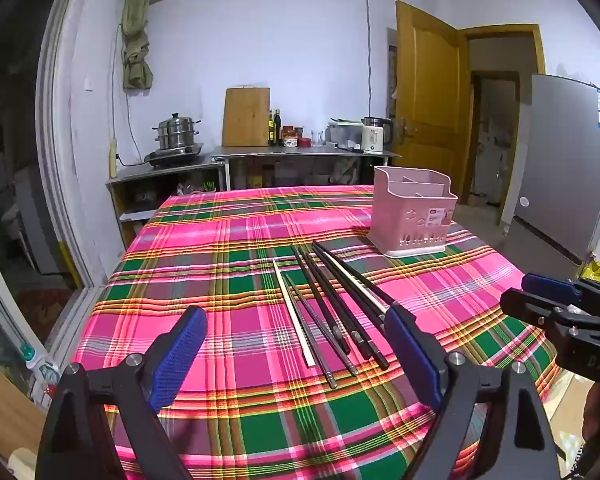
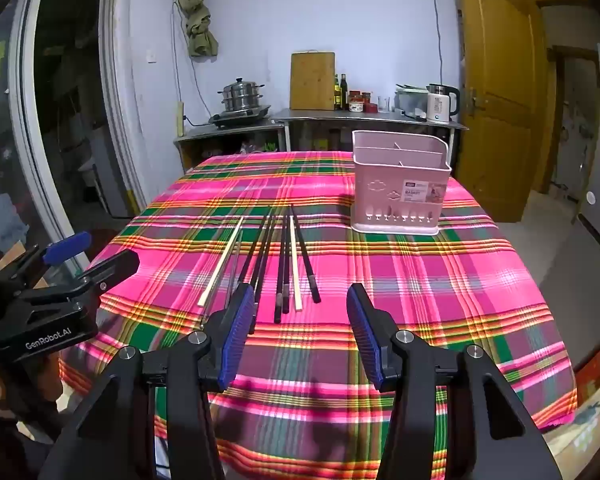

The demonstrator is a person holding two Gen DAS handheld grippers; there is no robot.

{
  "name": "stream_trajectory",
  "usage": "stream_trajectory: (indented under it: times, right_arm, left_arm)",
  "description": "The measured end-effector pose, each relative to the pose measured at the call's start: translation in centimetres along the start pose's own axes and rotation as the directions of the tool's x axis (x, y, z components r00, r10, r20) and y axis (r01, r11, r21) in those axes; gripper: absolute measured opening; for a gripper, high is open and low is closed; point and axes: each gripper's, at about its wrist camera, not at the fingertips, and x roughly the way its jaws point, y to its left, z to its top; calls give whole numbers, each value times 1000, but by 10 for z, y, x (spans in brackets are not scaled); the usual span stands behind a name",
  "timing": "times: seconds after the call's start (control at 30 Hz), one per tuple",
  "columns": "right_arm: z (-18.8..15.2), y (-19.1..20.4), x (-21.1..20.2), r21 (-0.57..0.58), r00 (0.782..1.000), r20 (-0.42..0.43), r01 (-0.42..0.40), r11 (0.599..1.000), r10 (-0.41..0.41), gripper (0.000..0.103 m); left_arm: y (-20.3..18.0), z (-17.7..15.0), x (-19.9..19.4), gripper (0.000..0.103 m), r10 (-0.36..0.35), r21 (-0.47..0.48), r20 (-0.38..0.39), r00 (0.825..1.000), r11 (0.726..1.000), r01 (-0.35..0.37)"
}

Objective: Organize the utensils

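Chopsticks (image 2: 278, 264), a loose bunch of long thin sticks, most of them black with metal-capped ends and two of pale wood, lie side by side on a table covered by a pink, green and yellow plaid tablecloth (image 2: 440, 280). They run roughly lengthwise away from the cameras, near the table's front half, fanning slightly apart at their far tips. In the left wrist view the same chopsticks (image 1: 332, 312) sit between the fingers of the left gripper.

Beyond them, toward the right, a pink plastic utensil basket (image 2: 400, 188) with inner dividers stands upright on the cloth, well apart from the sticks. Its front carries cloud-shaped cut-outs and a paper label on which the word "BASKET" can be read; the smaller print is too fine to make out.

The left gripper (image 1: 296, 344), black with blue ribbed pads, hovers over the near edge of the table with its jaws spread wide and nothing between the pads. Seen from the right wrist view, its body bears the white lettering "GenRobot.AI".

The right gripper (image 2: 300, 332), of the same make, hangs above the cloth with jaws apart, empty, just short of the sticks' near ends.
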Motion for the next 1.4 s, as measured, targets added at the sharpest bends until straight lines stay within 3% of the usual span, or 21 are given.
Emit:
stream_trajectory:
  times: [1.4]
  right_arm:
    - [0, 3, 2, -9, 1000, -6, 6, 1000, -6, 49]
  left_arm:
    - [-1, 0, -2, 90, -11, -13, 8, 1000, 1000, 11]
